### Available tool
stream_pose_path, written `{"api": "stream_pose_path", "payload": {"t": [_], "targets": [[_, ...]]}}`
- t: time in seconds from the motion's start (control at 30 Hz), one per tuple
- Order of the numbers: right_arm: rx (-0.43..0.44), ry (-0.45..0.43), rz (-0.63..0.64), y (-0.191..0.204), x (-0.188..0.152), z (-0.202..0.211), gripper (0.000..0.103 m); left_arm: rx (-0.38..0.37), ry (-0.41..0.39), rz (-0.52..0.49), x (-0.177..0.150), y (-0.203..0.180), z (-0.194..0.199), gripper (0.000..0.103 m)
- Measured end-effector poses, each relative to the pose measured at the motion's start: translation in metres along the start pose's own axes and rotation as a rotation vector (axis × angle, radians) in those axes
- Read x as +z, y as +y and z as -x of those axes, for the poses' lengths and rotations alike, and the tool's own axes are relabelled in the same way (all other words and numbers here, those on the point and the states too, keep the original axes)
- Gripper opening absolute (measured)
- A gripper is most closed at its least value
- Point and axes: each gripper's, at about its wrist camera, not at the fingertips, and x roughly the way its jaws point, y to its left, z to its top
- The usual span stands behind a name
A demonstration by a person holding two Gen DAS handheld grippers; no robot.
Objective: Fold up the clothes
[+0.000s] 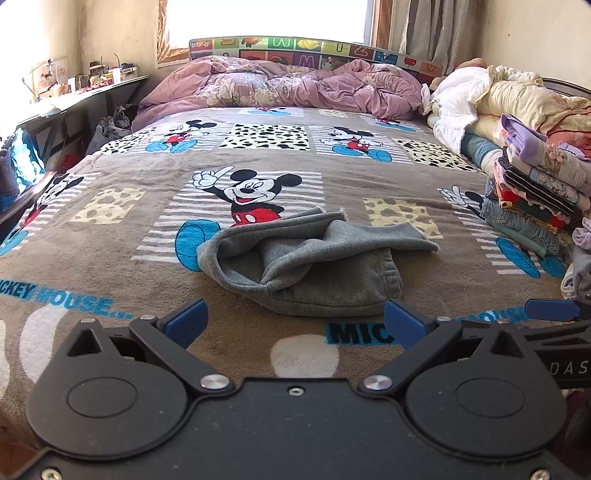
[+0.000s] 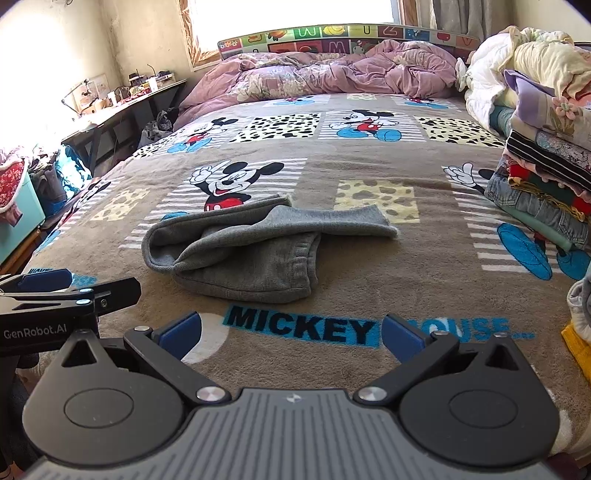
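Left gripper (image 1: 293, 323) and right gripper (image 2: 291, 332): jaws spread apart, empty, positioned just short of the grey garment (image 1: 306, 266). Garment lies crumpled on the cartoon blanket (image 1: 110, 258). Right of the garment: stack of folded clothes (image 1: 532, 199). Beyond it: purple quilt (image 1: 280, 85).

Daylight is pouring in from the window (image 1: 266, 22) behind the bed and blowing it out to pure white. I'm seeing glare washing over the tabletop (image 2: 110, 110) at left, perhaps hiding detail there. Fisheye distortion is bending the edges; the centre is staying sharp.
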Motion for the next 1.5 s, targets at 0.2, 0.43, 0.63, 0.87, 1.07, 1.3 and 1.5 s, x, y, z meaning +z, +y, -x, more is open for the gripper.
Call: {"api": "stream_pose_path", "payload": {"t": [0.2,0.43,0.63,0.87,1.07,1.3,1.5], "targets": [[0.0,0.006,-0.012,-0.005,0.002,-0.015,0.103,0.004,0.01,0.001,0.004,0.003,-0.014,0.102],[0.008,-0.001,-0.036,-0.015,0.006,-0.037,0.103,0.018,0.028,0.003,0.009,0.009,-0.038,0.102],[0.03,0.006,-0.053,-0.023,0.013,-0.061,0.103,0.027,0.037,0.007,0.016,0.015,-0.059,0.102],[0.082,0.036,-0.106,-0.028,0.02,-0.091,0.103,0.036,0.053,0.003,0.025,0.02,-0.085,0.102],[0.072,0.048,-0.134,-0.031,0.031,-0.115,0.103,0.042,0.063,-0.01,0.034,0.025,-0.107,0.102],[0.079,0.08,-0.141,-0.037,0.043,-0.151,0.103,0.052,0.078,-0.034,0.046,0.03,-0.14,0.102],[0.096,0.09,-0.186,-0.046,0.045,-0.177,0.103,0.065,0.098,-0.088,0.058,0.028,-0.168,0.101]]}}
